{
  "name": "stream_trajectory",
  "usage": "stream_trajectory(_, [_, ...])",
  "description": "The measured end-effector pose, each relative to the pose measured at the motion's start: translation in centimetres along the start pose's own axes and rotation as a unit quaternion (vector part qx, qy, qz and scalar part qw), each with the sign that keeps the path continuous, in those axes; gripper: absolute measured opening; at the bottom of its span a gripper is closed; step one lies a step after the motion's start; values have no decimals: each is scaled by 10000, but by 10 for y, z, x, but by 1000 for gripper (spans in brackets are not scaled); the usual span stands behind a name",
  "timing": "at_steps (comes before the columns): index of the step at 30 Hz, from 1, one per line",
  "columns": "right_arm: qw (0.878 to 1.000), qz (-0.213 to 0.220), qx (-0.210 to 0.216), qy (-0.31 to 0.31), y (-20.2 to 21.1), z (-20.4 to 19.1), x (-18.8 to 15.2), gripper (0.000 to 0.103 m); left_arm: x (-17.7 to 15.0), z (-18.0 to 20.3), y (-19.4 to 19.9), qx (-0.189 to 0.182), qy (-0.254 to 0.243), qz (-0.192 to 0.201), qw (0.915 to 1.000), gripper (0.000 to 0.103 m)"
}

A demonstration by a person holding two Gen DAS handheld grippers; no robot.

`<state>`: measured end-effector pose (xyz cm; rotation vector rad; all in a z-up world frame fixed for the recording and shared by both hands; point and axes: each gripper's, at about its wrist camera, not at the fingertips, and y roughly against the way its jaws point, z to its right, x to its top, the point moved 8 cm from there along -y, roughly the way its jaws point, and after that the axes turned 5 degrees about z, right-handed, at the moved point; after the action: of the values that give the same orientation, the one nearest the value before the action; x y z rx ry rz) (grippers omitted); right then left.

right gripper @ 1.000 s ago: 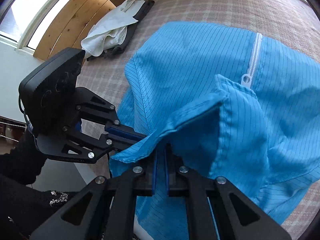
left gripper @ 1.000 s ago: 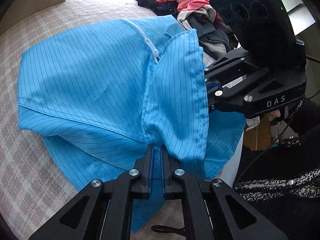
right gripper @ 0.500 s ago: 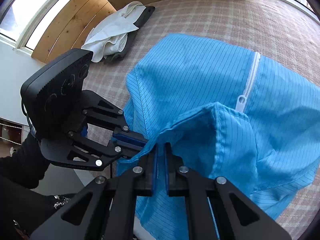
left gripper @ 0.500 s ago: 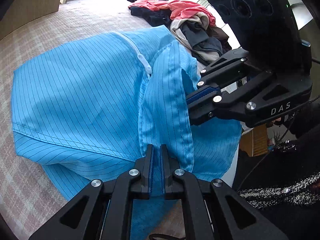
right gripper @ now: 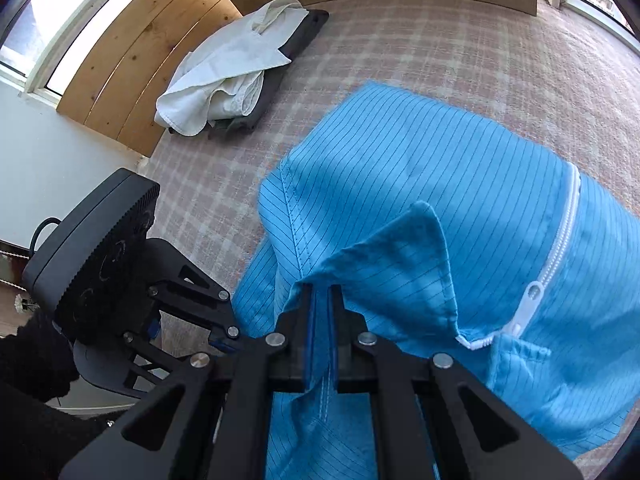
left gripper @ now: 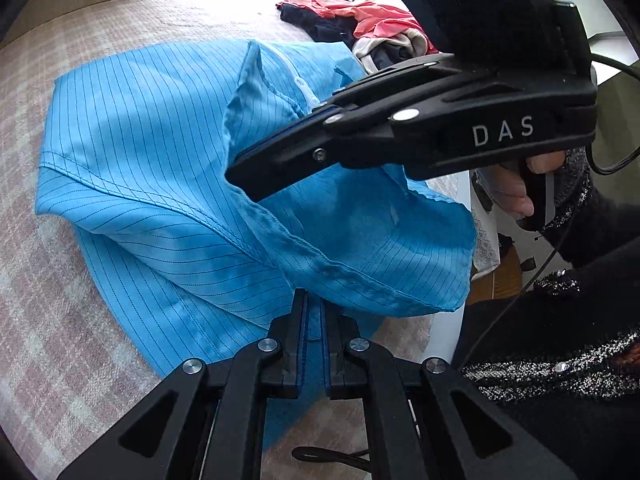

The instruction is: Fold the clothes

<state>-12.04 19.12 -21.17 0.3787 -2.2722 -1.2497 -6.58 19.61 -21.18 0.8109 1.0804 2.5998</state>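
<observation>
Since the earlier frame the right gripper [right gripper: 321, 300] has swung across in front of the left gripper [left gripper: 313, 304], carrying its hem inward. Both jaws are clamped on the blue zip garment [left gripper: 144, 128], half-folded on the checked bedcover [right gripper: 460, 48]. Beyond lie folded white clothing [right gripper: 228, 68] and an unsorted pile [left gripper: 360, 20].

Your views are bright with daylight from windows [right gripper: 48, 36] at the upper left of the right wrist frame and along the top of the left wrist frame, where glare blows out detail. Expect strong fisheye curvature, dark vignetted corners and soft shadows. Focus is sharp.
</observation>
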Motion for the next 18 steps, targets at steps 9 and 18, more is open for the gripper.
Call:
stream_trajectory(9, [9994,337,5,-91,36,7,-1,7,18,4,61,503,-147,340,9980,4])
stream_trajectory(18, [9986,234,-346,-330,16,49,13,7,75,20,12,955,-803,-22,9922,5])
